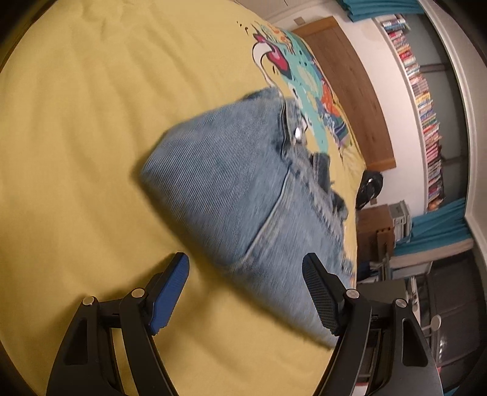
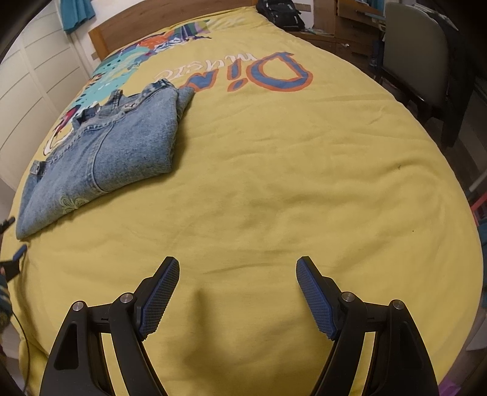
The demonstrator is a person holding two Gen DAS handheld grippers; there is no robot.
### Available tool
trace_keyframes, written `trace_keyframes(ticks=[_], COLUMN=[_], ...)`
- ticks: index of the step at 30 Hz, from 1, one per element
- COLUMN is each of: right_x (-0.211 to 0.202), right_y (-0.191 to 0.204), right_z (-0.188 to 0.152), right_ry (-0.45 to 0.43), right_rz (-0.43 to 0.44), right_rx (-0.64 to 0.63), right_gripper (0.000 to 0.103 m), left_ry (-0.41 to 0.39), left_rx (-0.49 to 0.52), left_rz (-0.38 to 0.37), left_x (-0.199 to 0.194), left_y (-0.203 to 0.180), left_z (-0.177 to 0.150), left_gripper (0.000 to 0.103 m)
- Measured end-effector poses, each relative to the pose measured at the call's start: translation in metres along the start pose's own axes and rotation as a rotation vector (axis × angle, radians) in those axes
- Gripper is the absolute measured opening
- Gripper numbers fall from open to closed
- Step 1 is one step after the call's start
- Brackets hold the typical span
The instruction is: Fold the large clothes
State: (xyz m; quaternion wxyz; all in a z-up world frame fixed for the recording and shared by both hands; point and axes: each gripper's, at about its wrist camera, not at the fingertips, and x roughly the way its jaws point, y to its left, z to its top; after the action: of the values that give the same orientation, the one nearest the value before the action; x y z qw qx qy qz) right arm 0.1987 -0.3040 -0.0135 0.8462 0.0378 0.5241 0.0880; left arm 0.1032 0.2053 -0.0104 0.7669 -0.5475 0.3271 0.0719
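A pair of light blue jeans (image 2: 103, 152) lies folded into a compact stack on the yellow bedspread (image 2: 274, 182), toward its left side. In the left wrist view the jeans (image 1: 237, 189) fill the middle, blurred, with the waist button toward the far end. My left gripper (image 1: 245, 263) stands open close above the near edge of the stack; the denim runs under its right finger (image 1: 319, 292) and nothing is pinched. Its tips also show at the left edge of the right wrist view, as the left gripper (image 2: 12, 240). My right gripper (image 2: 237, 266) hangs open over bare bedspread, well to the right of the jeans.
The bedspread carries a colourful print (image 2: 243, 73) near the wooden headboard (image 2: 127, 30). A black bag (image 2: 280, 13) lies at the bed's far corner. A chair (image 2: 420, 61) and wooden drawers (image 2: 344, 24) stand to the right; bookshelves (image 1: 426, 106) line the wall.
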Motion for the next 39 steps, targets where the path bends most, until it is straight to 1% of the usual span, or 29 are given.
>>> trace_keyframes(ticks=[6, 9, 11, 14, 16, 18, 19, 21, 22, 24, 27, 33, 39], right_x=[0.003, 0.005, 0.005, 0.005, 0.005, 0.006, 0.006, 0.006, 0.007, 0.008, 0.008, 0.005, -0.001], right_y=[-0.01, -0.014, -0.017, -0.022, -0.025, -0.026, -0.027, -0.029, -0.032, -0.036, -0.041, -0.049, -0.06], right_z=[0.001, 0.002, 0.002, 0.002, 0.002, 0.0, -0.001, -0.003, -0.004, -0.006, -0.008, -0.009, -0.012], right_ry=[0.014, 0.021, 0.024, 0.028, 0.029, 0.03, 0.027, 0.026, 0.028, 0.029, 0.03, 0.017, 0.004], right_rz=[-0.03, -0.047, -0.06, -0.071, -0.074, -0.076, -0.079, -0.08, -0.077, -0.076, -0.066, -0.055, -0.046], right_rx=[0.007, 0.003, 0.002, 0.011, 0.016, 0.018, 0.018, 0.022, 0.028, 0.04, 0.058, 0.076, 0.097], right_gripper=[0.08, 0.08, 0.08, 0.08, 0.08, 0.08, 0.08, 0.08, 0.08, 0.08, 0.08, 0.08, 0.08], left_ry=[-0.047, -0.068, -0.077, -0.081, -0.082, -0.077, -0.07, -0.059, -0.057, -0.057, -0.055, -0.069, -0.081], left_rx=[-0.068, -0.131, -0.143, -0.151, -0.153, -0.147, -0.138, -0.12, -0.118, -0.115, -0.099, -0.042, 0.026], left_rz=[-0.039, -0.098, -0.124, -0.127, -0.124, -0.115, -0.107, -0.081, -0.074, -0.057, -0.03, 0.004, 0.036], left_x=[0.015, 0.022, 0.025, 0.031, 0.033, 0.035, 0.037, 0.038, 0.039, 0.036, 0.034, 0.028, 0.025], left_y=[0.01, 0.019, 0.021, 0.022, 0.02, 0.018, 0.015, 0.011, 0.01, 0.009, 0.003, -0.017, -0.044], left_z=[0.024, 0.034, 0.039, 0.048, 0.054, 0.058, 0.061, 0.063, 0.063, 0.063, 0.06, 0.052, 0.046], left_gripper=[0.071, 0.07, 0.07, 0.07, 0.068, 0.058, 0.054, 0.041, 0.037, 0.026, 0.018, 0.014, 0.012])
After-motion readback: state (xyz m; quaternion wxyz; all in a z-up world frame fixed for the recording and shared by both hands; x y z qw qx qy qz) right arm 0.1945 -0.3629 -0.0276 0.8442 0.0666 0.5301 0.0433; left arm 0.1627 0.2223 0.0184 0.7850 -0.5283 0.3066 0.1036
